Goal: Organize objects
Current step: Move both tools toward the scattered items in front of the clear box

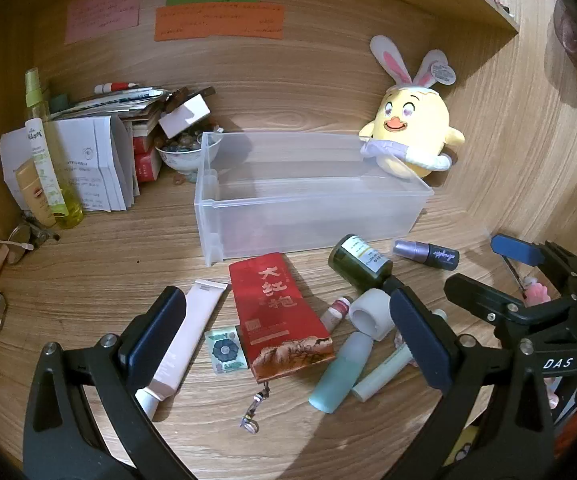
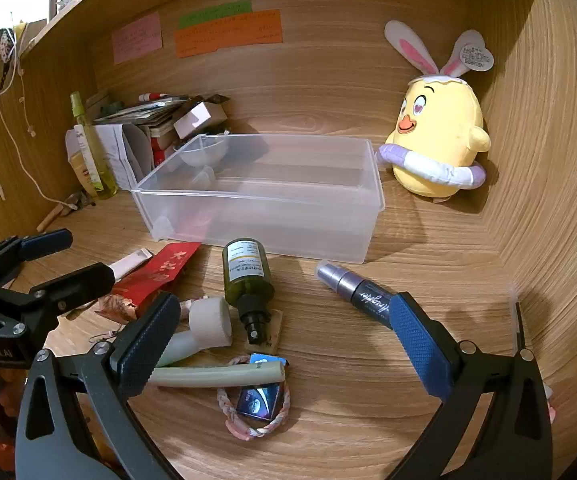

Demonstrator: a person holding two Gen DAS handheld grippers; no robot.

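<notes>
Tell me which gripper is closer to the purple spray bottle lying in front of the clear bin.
Right. The right gripper has the purple spray bottle just off its right finger, jaws open. The left gripper hangs over the red packet, with the dark green bottle between it and the spray bottle.

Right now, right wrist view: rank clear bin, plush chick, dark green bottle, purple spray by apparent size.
1. clear bin
2. plush chick
3. dark green bottle and purple spray: similar in length; the bottle looks thicker, but both lie close to the camera, so unranked.
</notes>
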